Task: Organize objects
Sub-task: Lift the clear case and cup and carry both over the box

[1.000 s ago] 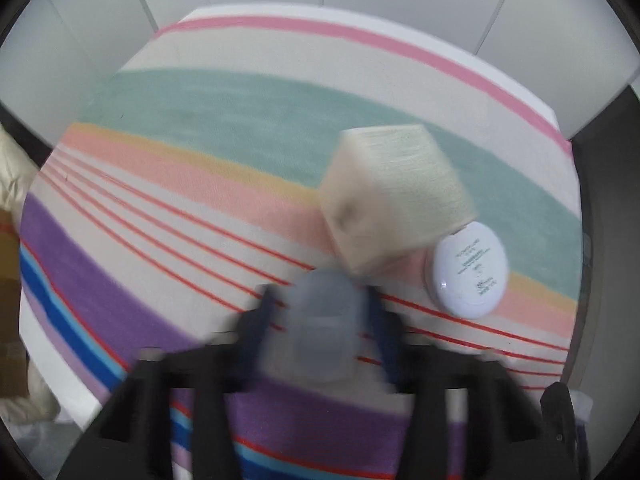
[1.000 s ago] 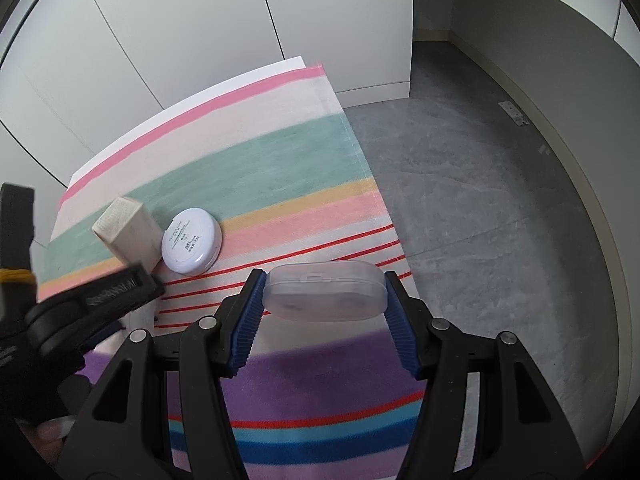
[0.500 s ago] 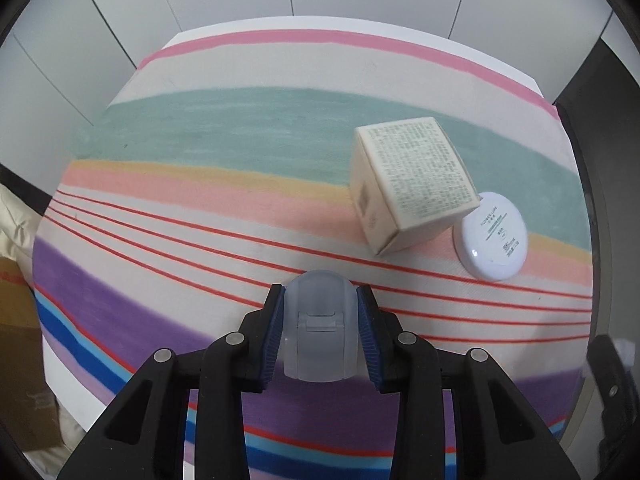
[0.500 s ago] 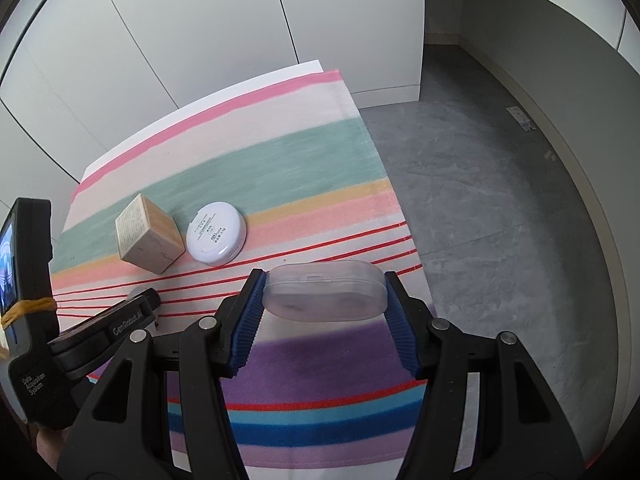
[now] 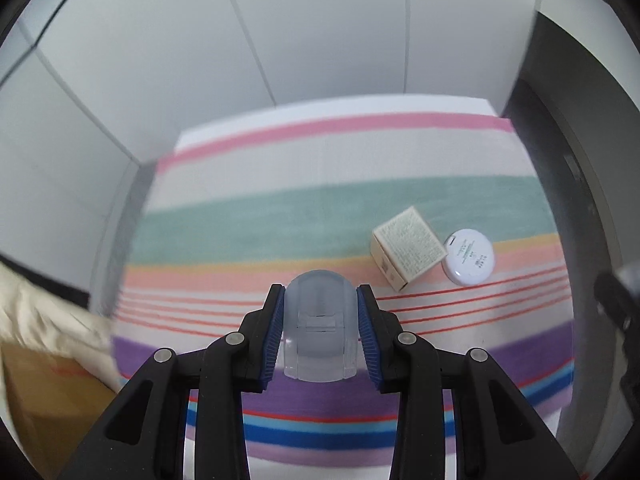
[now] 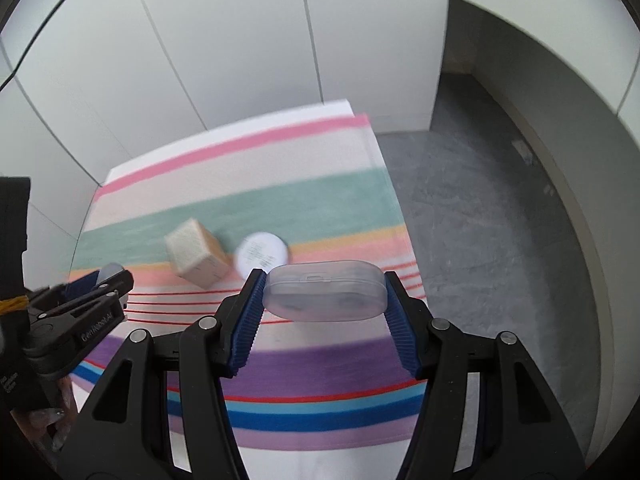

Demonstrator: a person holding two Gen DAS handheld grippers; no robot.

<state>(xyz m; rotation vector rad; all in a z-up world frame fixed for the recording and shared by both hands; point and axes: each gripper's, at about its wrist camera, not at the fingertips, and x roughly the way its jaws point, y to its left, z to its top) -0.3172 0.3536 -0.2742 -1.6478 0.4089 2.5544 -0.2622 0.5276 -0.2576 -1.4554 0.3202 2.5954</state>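
My left gripper is shut on a clear plastic case, held end-on above the striped tablecloth. My right gripper is shut on a second clear oblong plastic case, held sideways above the cloth's right part. A beige cardboard box and a round white compact lie side by side on the cloth, ahead and right of the left gripper. Both also show in the right wrist view, the box and the compact, ahead and left. The left gripper shows at the left there.
White cabinet doors stand behind the table. The cloth's right edge drops to a grey floor. A cream cloth and a brown cardboard box sit beyond the table's left edge.
Both grippers have pulled back and up from the table, each still holding its case. The box and compact now look smaller and farther away and have stayed in place.
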